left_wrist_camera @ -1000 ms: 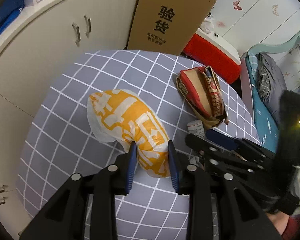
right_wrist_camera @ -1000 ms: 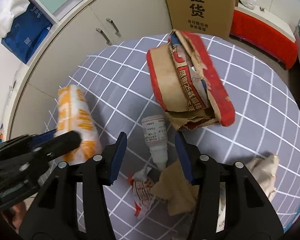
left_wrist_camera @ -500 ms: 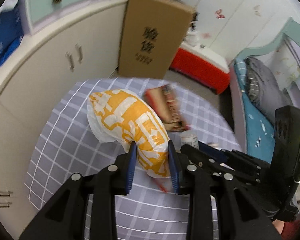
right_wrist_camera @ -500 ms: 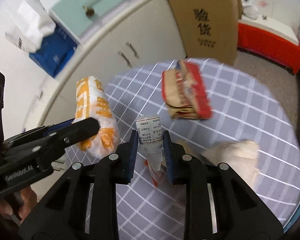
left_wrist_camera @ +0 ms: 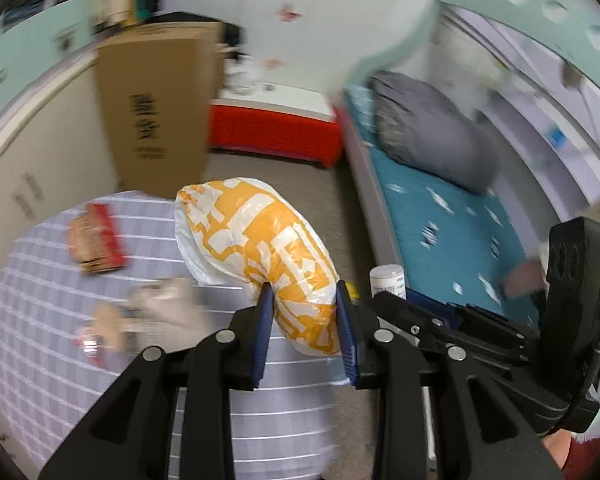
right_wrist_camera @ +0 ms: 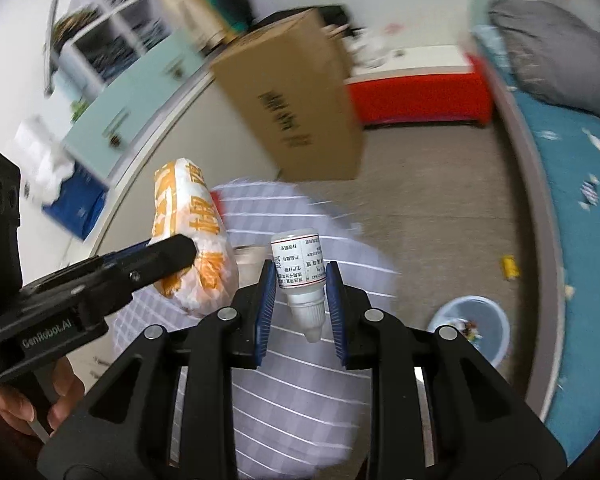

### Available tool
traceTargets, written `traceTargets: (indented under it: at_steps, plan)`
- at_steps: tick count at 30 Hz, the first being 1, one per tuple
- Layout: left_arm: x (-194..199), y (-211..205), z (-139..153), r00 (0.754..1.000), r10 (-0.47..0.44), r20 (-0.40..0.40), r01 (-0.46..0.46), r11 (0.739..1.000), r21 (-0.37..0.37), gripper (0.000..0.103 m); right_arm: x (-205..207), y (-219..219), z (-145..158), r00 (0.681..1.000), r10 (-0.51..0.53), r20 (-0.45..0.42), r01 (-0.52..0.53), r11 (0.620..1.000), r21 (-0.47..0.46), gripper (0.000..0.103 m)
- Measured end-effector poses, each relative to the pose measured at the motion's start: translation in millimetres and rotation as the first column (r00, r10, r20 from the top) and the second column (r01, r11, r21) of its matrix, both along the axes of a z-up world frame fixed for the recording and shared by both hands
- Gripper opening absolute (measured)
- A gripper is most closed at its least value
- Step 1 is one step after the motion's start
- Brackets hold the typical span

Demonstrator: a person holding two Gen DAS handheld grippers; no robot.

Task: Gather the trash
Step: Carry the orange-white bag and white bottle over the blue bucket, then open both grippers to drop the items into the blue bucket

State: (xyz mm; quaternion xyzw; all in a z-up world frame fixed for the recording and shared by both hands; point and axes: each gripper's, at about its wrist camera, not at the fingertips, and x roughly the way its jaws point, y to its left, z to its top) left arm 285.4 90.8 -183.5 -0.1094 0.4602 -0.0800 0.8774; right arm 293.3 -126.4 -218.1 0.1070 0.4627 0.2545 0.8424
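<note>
My left gripper (left_wrist_camera: pixel 305 300) is shut on an orange and white plastic bag (left_wrist_camera: pixel 256 248) and holds it in the air above the table's right edge. The bag also shows in the right wrist view (right_wrist_camera: pixel 192 240). My right gripper (right_wrist_camera: pixel 300 280) is shut on a small white dropper bottle (right_wrist_camera: pixel 300 276), nozzle pointing back at the camera, lifted above the grey checked table (right_wrist_camera: pixel 300 380). The bottle's top shows in the left wrist view (left_wrist_camera: pixel 386 276). A light blue trash bin (right_wrist_camera: pixel 472 328) with some litter inside stands on the floor to the right.
A red and brown paper bag (left_wrist_camera: pixel 96 240), crumpled paper (left_wrist_camera: pixel 168 300) and a small red wrapper (left_wrist_camera: pixel 88 344) lie on the table (left_wrist_camera: pixel 40 340). A tall cardboard box (left_wrist_camera: pixel 156 108), a red bench (left_wrist_camera: pixel 272 128) and a bed (left_wrist_camera: pixel 460 216) stand beyond. A yellow scrap (right_wrist_camera: pixel 509 267) lies on the floor.
Both grippers have lifted and swung right, away from the table, carrying the bag and the bottle. The right gripper closed on the bottle one second ago. The trash bin has come into view.
</note>
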Motion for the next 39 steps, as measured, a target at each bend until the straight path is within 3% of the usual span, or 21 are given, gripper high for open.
traceTargets:
  at_steps: [6,13,14,15,16,22,39]
  plan:
    - [5,-107,-1,0.992,-0.125,0.002,0.125,0.992,-0.003,0.029,-12,-96,6,0.993,-0.117,0.009,0.117,0.993,-0.012,0.026]
    - [14,-176,-2,0.981,-0.193,0.007,0.192,0.980,0.051,0.029,-11,-162,8,0.979,-0.202,0.036,0.202,0.979,0.001,0.028]
    - [15,-179,-1,0.981,-0.195,0.007,0.195,0.979,0.059,0.029,-8,-166,7,0.978,-0.207,0.036,0.207,0.978,0.006,0.034]
    - [17,-183,-1,0.980,-0.199,0.005,0.198,0.978,0.064,0.029,-4,-172,4,0.976,-0.216,0.027,0.215,0.976,0.014,0.055]
    - [18,-187,-1,0.980,-0.201,0.002,0.200,0.977,0.070,0.029,-3,-178,3,0.974,-0.224,0.027,0.224,0.974,0.023,0.057]
    - [26,-209,-4,0.975,-0.224,-0.015,0.224,0.968,0.113,0.030,1,-198,-2,0.972,-0.234,0.010,0.233,0.971,0.044,0.058]
    - [44,-261,-12,0.949,-0.311,-0.041,0.314,0.940,0.135,0.030,-17,-250,3,0.937,-0.349,0.022,0.348,0.936,0.053,0.067]
